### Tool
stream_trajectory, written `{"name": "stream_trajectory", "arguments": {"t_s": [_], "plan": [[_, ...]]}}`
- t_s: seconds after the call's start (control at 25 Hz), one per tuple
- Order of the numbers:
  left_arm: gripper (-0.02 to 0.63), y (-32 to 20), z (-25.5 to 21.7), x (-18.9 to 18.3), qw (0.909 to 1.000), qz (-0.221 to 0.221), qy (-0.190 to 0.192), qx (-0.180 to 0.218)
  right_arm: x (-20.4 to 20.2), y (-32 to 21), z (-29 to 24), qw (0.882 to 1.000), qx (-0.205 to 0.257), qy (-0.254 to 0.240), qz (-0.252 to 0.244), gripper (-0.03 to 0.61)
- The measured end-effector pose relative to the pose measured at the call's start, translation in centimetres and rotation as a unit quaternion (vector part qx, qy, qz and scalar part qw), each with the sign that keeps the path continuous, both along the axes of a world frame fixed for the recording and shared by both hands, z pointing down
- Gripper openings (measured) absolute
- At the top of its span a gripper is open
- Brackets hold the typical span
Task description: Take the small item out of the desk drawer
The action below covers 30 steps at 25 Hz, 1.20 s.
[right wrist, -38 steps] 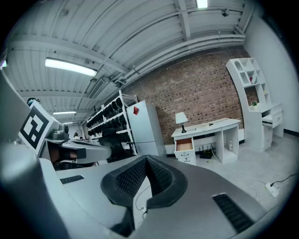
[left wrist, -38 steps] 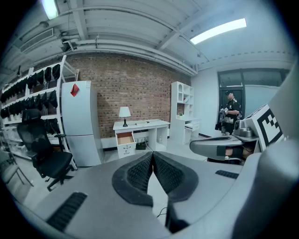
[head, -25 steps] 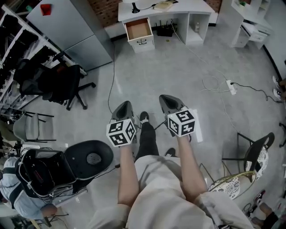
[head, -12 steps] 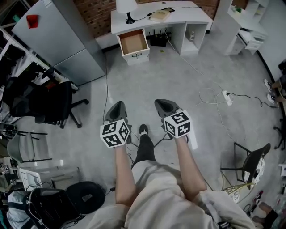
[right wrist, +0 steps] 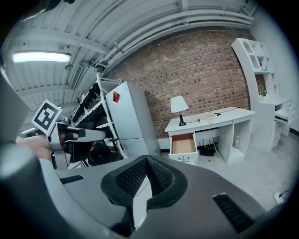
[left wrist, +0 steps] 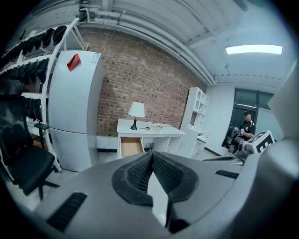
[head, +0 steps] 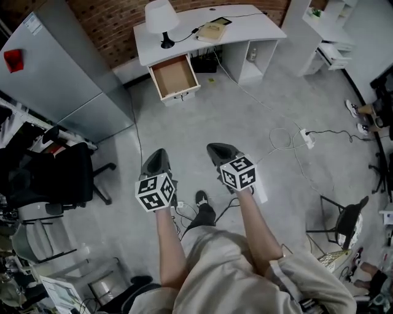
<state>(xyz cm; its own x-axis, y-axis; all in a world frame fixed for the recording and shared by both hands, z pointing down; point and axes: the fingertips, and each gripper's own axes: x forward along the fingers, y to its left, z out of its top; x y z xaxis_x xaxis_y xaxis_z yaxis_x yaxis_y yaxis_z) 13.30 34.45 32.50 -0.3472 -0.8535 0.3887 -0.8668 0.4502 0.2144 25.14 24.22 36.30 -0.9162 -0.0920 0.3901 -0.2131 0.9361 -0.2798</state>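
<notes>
The drawer stands pulled open under the white desk, just below the lamp. Its brown interior faces up, but the small item cannot be made out at this range and is presumably still inside. Left gripper and right gripper: jaws closed tip to tip, nothing between them, both pointed toward the drawer and well apart from it across the grey floor. Judged progress: drawer opened — approach, reach, grasp and lift-out all remain.
</notes>
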Motion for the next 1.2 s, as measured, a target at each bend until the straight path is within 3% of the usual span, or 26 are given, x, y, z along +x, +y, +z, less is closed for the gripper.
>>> {"name": "stream_trajectory", "arguments": {"t_s": [0.28,0.88,1.2], "plan": [[0.017,-1.8,1.6,-6.3,0.9993,0.034,0.014,-0.012,-6.7,-1.6,0.7,1.000,0.002,0.009,0.019,0.025],[0.017,-3.6,4.1,-10.5,0.9988,0.040,0.026,-0.014,-11.4,-4.8,3.0,0.999,-0.007,0.015,0.037,0.025],[0.017,-7.6,6.0,-16.0,0.9985,0.043,0.022,-0.026,-18.4,-8.1,5.4,1.000,-0.013,0.018,0.015,0.025]]}}
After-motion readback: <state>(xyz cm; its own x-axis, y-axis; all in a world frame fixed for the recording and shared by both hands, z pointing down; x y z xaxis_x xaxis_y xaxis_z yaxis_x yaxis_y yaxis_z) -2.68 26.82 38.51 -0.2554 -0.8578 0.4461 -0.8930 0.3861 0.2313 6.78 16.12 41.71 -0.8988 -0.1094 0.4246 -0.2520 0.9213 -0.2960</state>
